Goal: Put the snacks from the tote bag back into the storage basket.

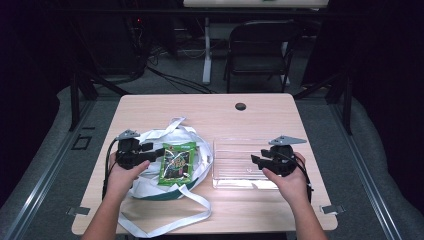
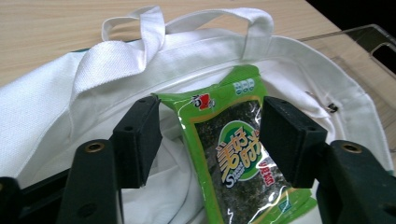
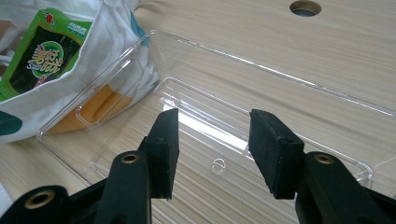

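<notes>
My left gripper (image 2: 210, 135), jaws wide, straddles the seaweed packet (image 2: 236, 158) lying on the tote bag (image 2: 56, 98); closing squarely across its 2 edges should prevent slipping.

The far half of the desk (image 1: 200, 102) lay bare apart from a cable hole (image 1: 240, 106). The white tote bag (image 1: 150, 187) and its loose straps (image 1: 170, 220) cluttered the near left. The clear tray (image 1: 235, 181) held open room between its low walls. The seaweed packet (image 2: 233, 154) sat between the left gripper's (image 2: 210, 135) parted fingers.
</notes>
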`<state>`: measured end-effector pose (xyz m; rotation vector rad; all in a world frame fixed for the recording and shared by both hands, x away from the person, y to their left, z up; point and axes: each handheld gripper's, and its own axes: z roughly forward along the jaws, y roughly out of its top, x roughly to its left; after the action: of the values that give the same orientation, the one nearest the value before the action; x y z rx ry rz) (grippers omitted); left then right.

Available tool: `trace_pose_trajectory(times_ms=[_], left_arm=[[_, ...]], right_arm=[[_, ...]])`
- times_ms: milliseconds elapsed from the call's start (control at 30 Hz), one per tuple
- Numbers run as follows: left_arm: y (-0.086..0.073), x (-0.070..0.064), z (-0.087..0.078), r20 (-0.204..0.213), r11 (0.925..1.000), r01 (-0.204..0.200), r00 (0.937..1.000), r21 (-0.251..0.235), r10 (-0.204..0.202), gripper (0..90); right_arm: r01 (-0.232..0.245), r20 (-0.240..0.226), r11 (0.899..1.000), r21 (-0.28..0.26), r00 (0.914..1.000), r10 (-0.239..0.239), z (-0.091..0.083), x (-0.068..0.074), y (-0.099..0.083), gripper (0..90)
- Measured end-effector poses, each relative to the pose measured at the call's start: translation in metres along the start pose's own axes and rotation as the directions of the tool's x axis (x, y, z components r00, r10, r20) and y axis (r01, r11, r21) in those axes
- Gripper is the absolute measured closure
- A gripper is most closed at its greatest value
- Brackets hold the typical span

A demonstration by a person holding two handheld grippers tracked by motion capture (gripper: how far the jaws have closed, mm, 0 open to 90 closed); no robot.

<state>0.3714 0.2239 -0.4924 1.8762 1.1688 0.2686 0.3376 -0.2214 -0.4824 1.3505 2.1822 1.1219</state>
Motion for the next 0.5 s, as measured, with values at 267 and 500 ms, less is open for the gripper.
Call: trace_pose_trajectory(times_ms=[267,500], left_arm=[[-0.0036,0.0056,0.0062,0.029,0.9974,0.051,0.9982,0.052,-0.052,44.0],[-0.0049,0.0053,0.0077,0.028,0.9959,0.062,0.9976,0.066,-0.064,43.4]], right_arm=[[-0.018,0.003,1.0,0.007,0.9998,0.018,0.0028,-0.0035,-0.0025,48.5],[-0.026,-0.011,1.0,0.011,0.9996,0.026,0.0059,-0.0026,-0.0024,41.6]])
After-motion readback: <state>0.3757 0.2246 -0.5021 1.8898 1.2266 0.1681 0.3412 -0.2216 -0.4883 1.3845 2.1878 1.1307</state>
